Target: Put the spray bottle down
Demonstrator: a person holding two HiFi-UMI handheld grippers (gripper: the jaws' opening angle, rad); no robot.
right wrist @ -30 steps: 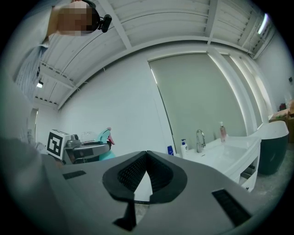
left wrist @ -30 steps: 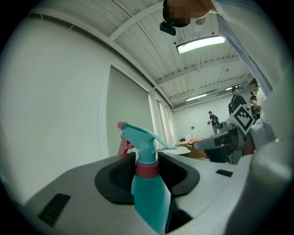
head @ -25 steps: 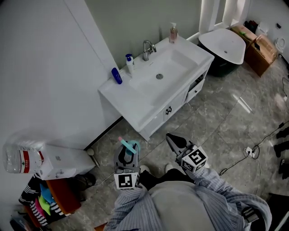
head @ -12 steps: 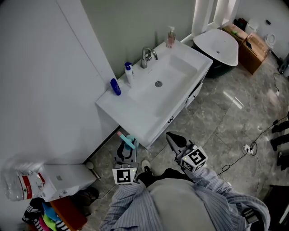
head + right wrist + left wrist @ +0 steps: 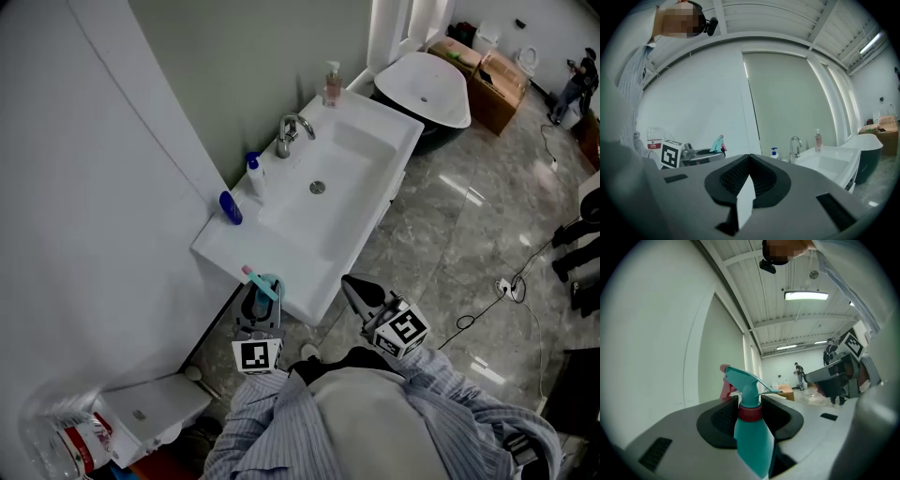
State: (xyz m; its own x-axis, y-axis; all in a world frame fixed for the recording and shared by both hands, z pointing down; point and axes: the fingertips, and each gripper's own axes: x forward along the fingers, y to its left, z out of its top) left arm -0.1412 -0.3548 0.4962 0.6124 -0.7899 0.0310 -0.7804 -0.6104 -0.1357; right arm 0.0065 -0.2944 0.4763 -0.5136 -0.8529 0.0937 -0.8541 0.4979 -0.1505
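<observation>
A teal spray bottle (image 5: 262,290) with a pink trigger stands upright between the jaws of my left gripper (image 5: 258,304). The pads press on both sides of its neck and body. In the left gripper view the spray bottle (image 5: 752,437) fills the gap of the left gripper (image 5: 750,403), its nozzle pointing right. The bottle hangs just in front of the near corner of the white vanity top (image 5: 242,255). My right gripper (image 5: 356,287) is held level beside it to the right, jaws together and empty. Its tips meet in the right gripper view (image 5: 750,156), where the spray bottle (image 5: 717,143) shows at the left.
On the vanity are a basin (image 5: 328,178), a chrome faucet (image 5: 291,131), a blue bottle (image 5: 230,208), a white pump bottle (image 5: 253,175) and a pink soap dispenser (image 5: 332,84). A bathtub (image 5: 427,89) and cardboard boxes (image 5: 502,80) stand behind. A water jug (image 5: 66,441) lies lower left; cables (image 5: 511,286) cross the floor.
Both grippers have come forward to the vanity, so its near corner now lies right ahead of the bottle. The grip on the bottle is unchanged, and the right jaws stay together.
</observation>
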